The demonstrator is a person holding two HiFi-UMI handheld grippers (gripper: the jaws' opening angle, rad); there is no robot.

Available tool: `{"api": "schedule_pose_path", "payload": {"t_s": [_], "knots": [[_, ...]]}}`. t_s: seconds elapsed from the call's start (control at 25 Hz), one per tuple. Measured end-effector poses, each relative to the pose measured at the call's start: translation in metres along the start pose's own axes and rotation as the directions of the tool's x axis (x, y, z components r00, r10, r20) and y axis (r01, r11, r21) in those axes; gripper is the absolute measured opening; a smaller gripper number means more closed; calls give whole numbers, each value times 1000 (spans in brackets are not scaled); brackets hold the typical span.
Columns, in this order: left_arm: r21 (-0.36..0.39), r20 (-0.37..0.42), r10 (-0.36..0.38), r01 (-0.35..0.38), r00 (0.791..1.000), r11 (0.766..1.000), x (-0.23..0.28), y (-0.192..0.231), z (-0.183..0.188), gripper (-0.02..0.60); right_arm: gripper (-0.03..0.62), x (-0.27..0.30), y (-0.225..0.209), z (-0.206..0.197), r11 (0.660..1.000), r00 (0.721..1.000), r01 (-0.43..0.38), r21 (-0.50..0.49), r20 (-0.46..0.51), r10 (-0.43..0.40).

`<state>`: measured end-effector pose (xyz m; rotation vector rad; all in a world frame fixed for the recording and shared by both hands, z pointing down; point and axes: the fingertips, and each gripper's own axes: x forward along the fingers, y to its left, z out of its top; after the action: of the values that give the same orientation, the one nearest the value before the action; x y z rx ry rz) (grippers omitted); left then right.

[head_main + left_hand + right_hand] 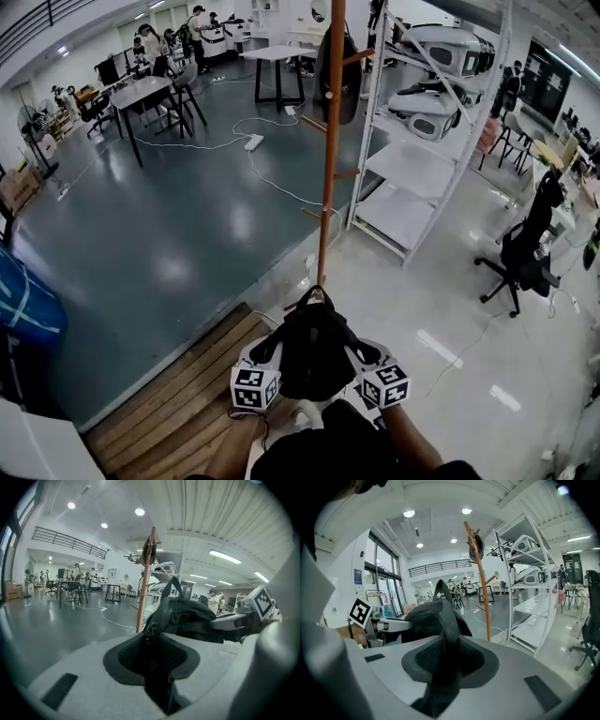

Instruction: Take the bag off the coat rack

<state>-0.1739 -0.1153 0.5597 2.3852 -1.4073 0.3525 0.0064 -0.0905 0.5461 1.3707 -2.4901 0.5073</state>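
Head view shows the bag [314, 352] clear of the coat rack [330, 141], at its 6 o'clock, with our left tool [272, 354] and right tool [361, 356] each clenched on it, so we carry it level with both grips firm.

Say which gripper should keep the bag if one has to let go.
Right, probably. The right gripper is shut on the strap of the bag, a carrying point. The left gripper only pinches body fabric by a zipper pull.
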Motion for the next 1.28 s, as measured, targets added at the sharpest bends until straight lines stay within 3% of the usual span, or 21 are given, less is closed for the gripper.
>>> {"api": "schedule_pose_path", "payload": {"t_s": [0.52, 1.28], "knots": [[-41, 23, 79, -78, 997, 996, -54, -48, -18, 92, 91, -54, 11, -13, 995, 995, -96, -16, -16, 95], [-58, -16, 40, -41, 999, 997, -27, -99, -37, 91, 91, -81, -32, -36, 996, 995, -94, 3, -46, 94]]}}
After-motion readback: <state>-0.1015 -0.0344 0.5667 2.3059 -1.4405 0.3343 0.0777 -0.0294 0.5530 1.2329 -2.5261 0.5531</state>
